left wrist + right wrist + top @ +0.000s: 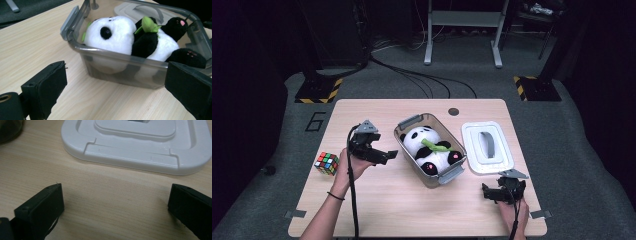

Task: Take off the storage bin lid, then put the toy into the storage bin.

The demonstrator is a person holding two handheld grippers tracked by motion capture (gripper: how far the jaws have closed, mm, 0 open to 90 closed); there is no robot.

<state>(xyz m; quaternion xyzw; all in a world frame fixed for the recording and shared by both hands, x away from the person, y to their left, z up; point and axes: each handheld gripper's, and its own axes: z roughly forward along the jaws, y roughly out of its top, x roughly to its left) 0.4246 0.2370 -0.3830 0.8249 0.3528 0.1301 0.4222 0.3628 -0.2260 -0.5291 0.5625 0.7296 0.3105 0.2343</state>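
Left gripper [384,154] stands open just beside the clear bin [412,121], which holds the panda toy [432,149] at mid-table. Right gripper [492,192], open, empty, faces the white lid [472,145].

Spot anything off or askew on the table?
Mostly tidy. The plastic bin sits diagonal to the table edges, the panda toy fills it to the rim, and its lid lies off beside it. No spills or damage.

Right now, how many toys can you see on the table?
2. A panda plush lies inside the clear box in the middle of the table. A colourful puzzle cube sits near the table's left edge, beside the left gripper. The box could hide more underneath the panda.
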